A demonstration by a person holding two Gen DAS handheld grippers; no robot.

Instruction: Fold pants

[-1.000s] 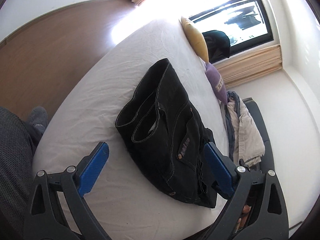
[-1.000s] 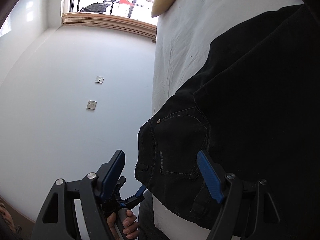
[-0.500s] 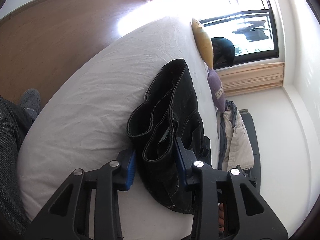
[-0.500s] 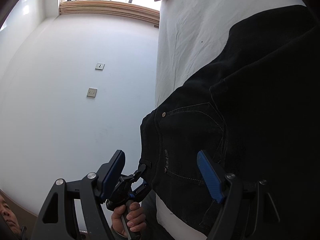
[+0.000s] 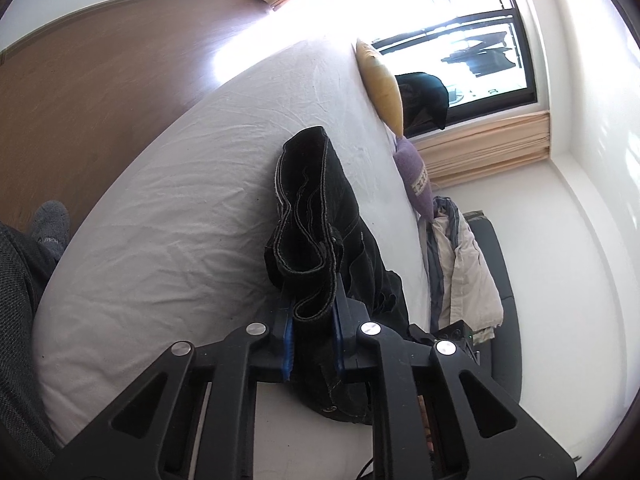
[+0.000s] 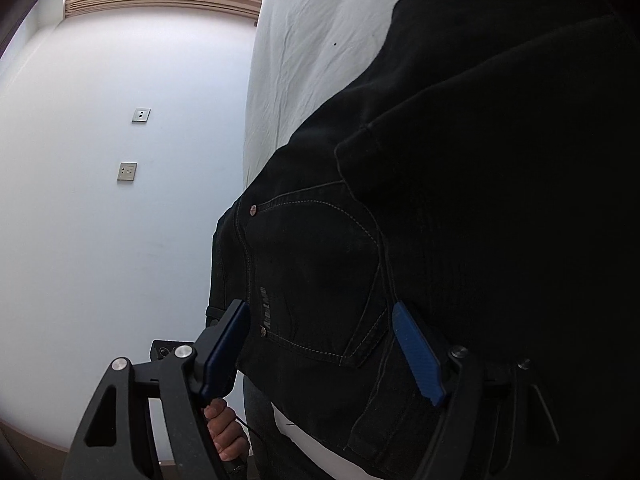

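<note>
A: Where are the black pants [image 5: 320,216] right now?

B: Lying folded on the white bed [image 5: 192,208], near the side edge where the mattress drops toward the wall. The hem ends are lifted off the sheet.

A: What has them?

B: The left tool [image 5: 312,320]. Its blue pads are pinched tight on the bunched leg hems, and it points low along the bed toward the yellow pillow [image 5: 380,84].

A: And the other one?

B: The right tool [image 6: 324,344] is spread wide with nothing between its fingers. It hovers close over the back pocket [image 6: 320,276], tilted up along the mattress side. A bare hand [image 6: 226,428] shows below it, gripping a handle.
</note>
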